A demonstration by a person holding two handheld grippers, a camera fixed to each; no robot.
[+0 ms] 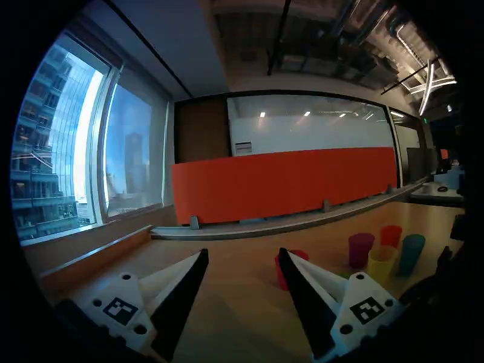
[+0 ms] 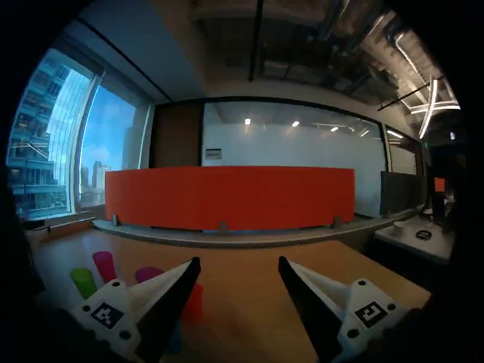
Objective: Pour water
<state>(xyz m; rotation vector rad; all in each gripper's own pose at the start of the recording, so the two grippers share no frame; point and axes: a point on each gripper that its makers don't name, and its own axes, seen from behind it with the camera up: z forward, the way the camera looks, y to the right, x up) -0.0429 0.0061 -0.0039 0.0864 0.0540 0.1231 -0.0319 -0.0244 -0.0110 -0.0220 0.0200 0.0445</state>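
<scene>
In the left gripper view my left gripper (image 1: 242, 251) is open above the wooden table (image 1: 242, 314), nothing between its fingers. A red cup (image 1: 280, 272) stands just behind its right finger, partly hidden. Farther right is a cluster of a purple cup (image 1: 360, 249), an orange cup (image 1: 391, 235), a yellow cup (image 1: 381, 264) and a teal cup (image 1: 412, 254). In the right gripper view my right gripper (image 2: 238, 260) is also open and holds nothing. To its left stand a green cup (image 2: 83, 282), a pink cup (image 2: 104, 265), a purple cup (image 2: 147, 273) and a red cup (image 2: 194, 301) behind the left finger.
An orange divider panel (image 1: 284, 184) runs along the table's far edge on a grey rail. Large windows (image 1: 66, 157) are on the left. A second desk (image 2: 417, 236) with small items stands to the right beyond the table's edge.
</scene>
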